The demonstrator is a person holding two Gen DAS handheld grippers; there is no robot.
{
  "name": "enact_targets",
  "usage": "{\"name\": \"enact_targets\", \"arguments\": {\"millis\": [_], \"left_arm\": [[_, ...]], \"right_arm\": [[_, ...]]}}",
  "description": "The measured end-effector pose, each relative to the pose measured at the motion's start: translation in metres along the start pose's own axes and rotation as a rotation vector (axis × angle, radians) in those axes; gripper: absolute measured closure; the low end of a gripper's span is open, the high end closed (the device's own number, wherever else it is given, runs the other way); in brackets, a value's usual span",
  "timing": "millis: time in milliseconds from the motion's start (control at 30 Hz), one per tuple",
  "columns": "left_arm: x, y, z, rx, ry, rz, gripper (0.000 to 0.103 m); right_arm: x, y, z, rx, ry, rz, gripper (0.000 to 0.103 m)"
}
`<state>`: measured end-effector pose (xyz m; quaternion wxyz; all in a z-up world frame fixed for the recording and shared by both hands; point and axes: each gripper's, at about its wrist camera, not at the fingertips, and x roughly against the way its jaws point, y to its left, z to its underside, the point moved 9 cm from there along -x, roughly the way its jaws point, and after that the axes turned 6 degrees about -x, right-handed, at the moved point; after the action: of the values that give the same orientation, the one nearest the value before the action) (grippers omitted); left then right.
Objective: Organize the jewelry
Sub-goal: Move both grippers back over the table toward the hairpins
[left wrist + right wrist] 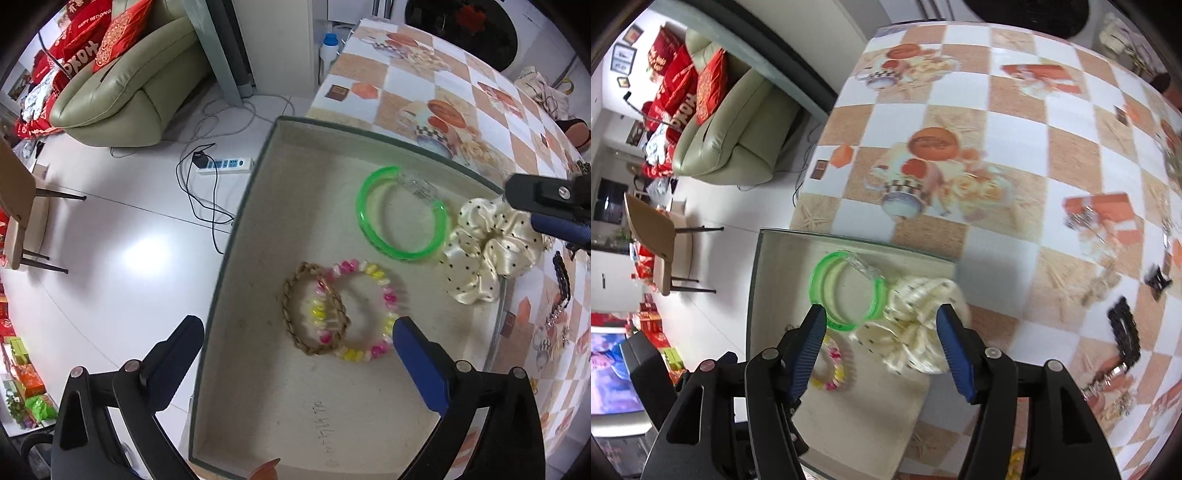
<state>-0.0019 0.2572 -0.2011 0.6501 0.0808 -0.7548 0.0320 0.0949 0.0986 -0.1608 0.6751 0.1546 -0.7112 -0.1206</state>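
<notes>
**Scrunchie on the tray rim; loose pieces remain on the cloth**

My right gripper [882,347] stands with its jaws spread wide and nothing between the pads. Directly ahead of it lies the cream dotted scrunchie [919,332], draped over the right edge of the tray [236,236], partly inside and partly over the rim. I judge the step in hand to be the placing of this scrunchie, which is not fully seated.

My left gripper [295,339] is likewise spread and empty, hovering low over the tray's near end. Inside the tray I note the green bangle [402,214], touching the scrunchie, and nearer to me the braided tan bracelet [314,310] overlapping the pink-and-yellow bead bracelet [365,310].

Outstanding items sit on the checked tablecloth [997,110] to the right: a black chain piece [1124,332], a small black clip [1158,280] and some silver pieces, too blurred to name.

Next move, in my judgement: nudge the scrunchie inward, or carry the right gripper across to the black chain piece and close on it.
</notes>
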Motion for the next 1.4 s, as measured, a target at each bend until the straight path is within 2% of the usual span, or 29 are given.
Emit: {"name": "enact_targets", "arguments": {"millis": [100, 167, 300, 533, 700, 867, 1133, 1400], "left_arm": [[0.009, -0.008, 0.002, -0.026, -0.006, -0.016, 0.000], [0.014, -0.014, 0.002, -0.046, -0.010, -0.015, 0.000], [0.021, -0.030, 0.002, -0.095, -0.010, -0.011, 0.000], [0.034, -0.075, 0.006, -0.204, -0.015, 0.000, 0.000], [0.046, -0.111, 0.000, -0.281, -0.037, 0.015, 0.000], [0.057, -0.142, -0.008, -0.329, -0.057, 0.026, 0.000], [0.063, -0.181, -0.018, -0.395, -0.073, 0.035, 0.000], [0.061, -0.218, -0.038, -0.442, -0.097, 0.036, 0.000]], "right_arm": [[0.009, -0.017, 0.010, -0.038, -0.010, 0.006, 0.033], [0.014, -0.032, 0.020, -0.069, -0.010, 0.016, 0.018], [0.025, -0.065, 0.034, -0.129, -0.011, 0.039, 0.018], [0.050, -0.145, 0.071, -0.292, -0.021, 0.091, 0.018], [0.067, -0.201, 0.094, -0.422, -0.030, 0.123, 0.018], [0.078, -0.241, 0.111, -0.502, -0.041, 0.143, 0.018], [0.087, -0.275, 0.124, -0.553, -0.046, 0.151, 0.018], [0.084, -0.285, 0.124, -0.496, -0.032, 0.188, 0.018]]}}
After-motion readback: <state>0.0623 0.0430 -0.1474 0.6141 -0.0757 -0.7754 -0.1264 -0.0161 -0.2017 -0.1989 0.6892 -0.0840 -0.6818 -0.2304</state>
